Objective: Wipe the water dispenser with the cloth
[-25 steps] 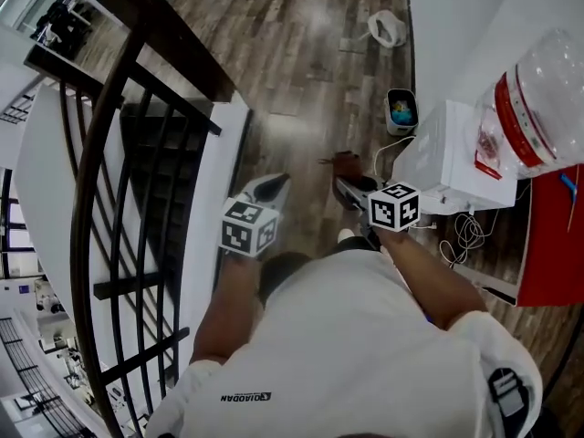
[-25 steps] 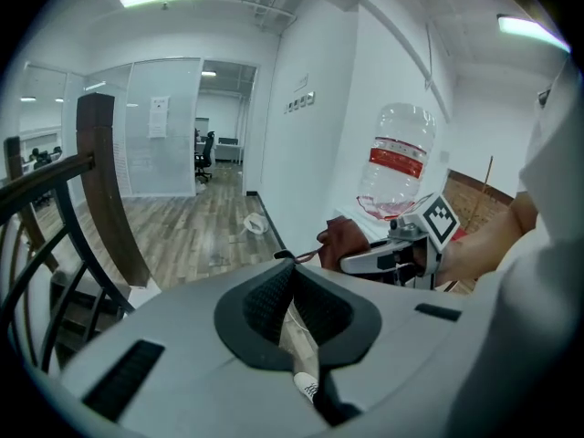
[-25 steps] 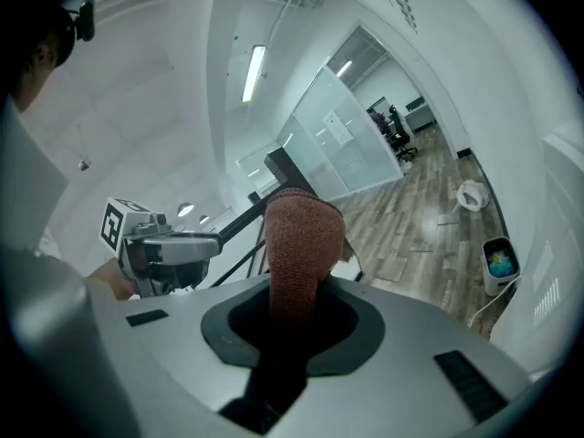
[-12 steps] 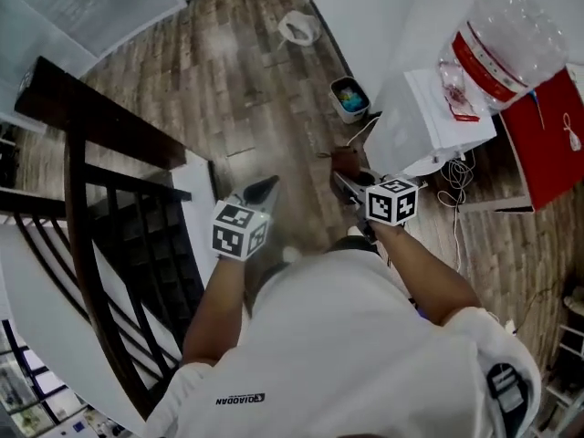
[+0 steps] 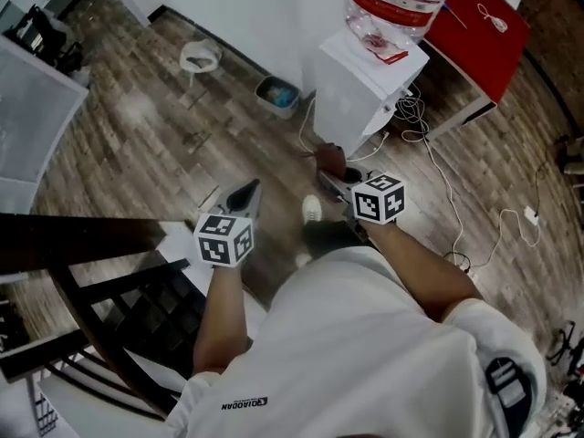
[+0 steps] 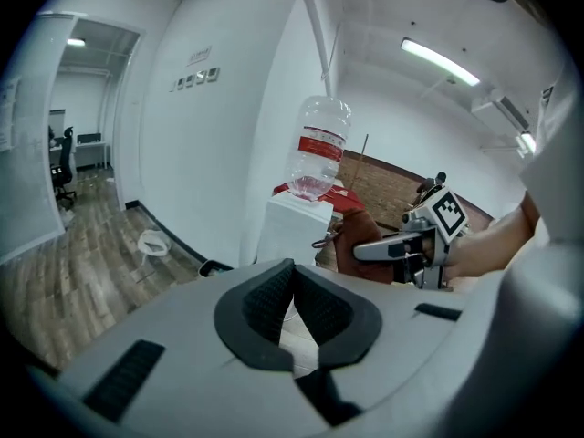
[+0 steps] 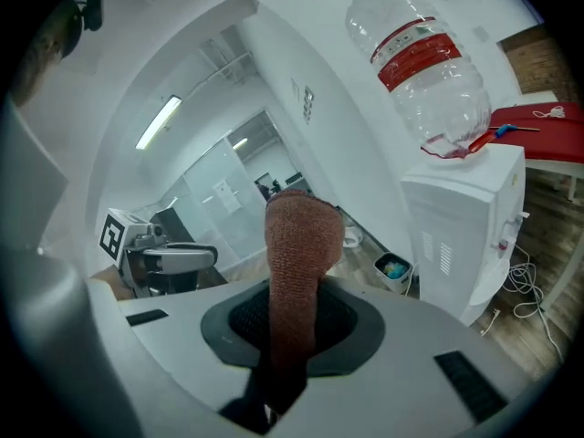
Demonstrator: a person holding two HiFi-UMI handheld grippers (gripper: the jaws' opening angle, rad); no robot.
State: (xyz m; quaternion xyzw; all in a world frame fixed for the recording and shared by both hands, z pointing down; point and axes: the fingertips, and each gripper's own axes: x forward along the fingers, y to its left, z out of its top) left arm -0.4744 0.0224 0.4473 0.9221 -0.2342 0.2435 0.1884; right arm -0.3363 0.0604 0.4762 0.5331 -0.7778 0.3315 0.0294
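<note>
Since one second ago the water dispenser [image 5: 360, 89] has come from the right edge of the head view to its upper middle, and the dark stair railing [image 5: 91, 245] has gone down to the lower left corner. A clear bottle [image 5: 397, 3] with a red band stands upside down on top of the white dispenser, and a red table [image 5: 479, 26] is just beside it. White cables [image 5: 424, 130] lie on the wooden floor [image 5: 146, 135] at its foot. The right gripper [image 5: 330, 176] pinches a reddish-brown cloth [image 5: 328, 161], which stands up from between its jaws. The cloth is near the lower front of the dispenser and, as far as the head view lets me judge, is not touching it. The left gripper [image 5: 245, 192] is held apart to the left, with its jaws pressed together at the tips and nothing between them. A small bin [image 5: 276, 92] stands by the wall, left of the dispenser.
</note>
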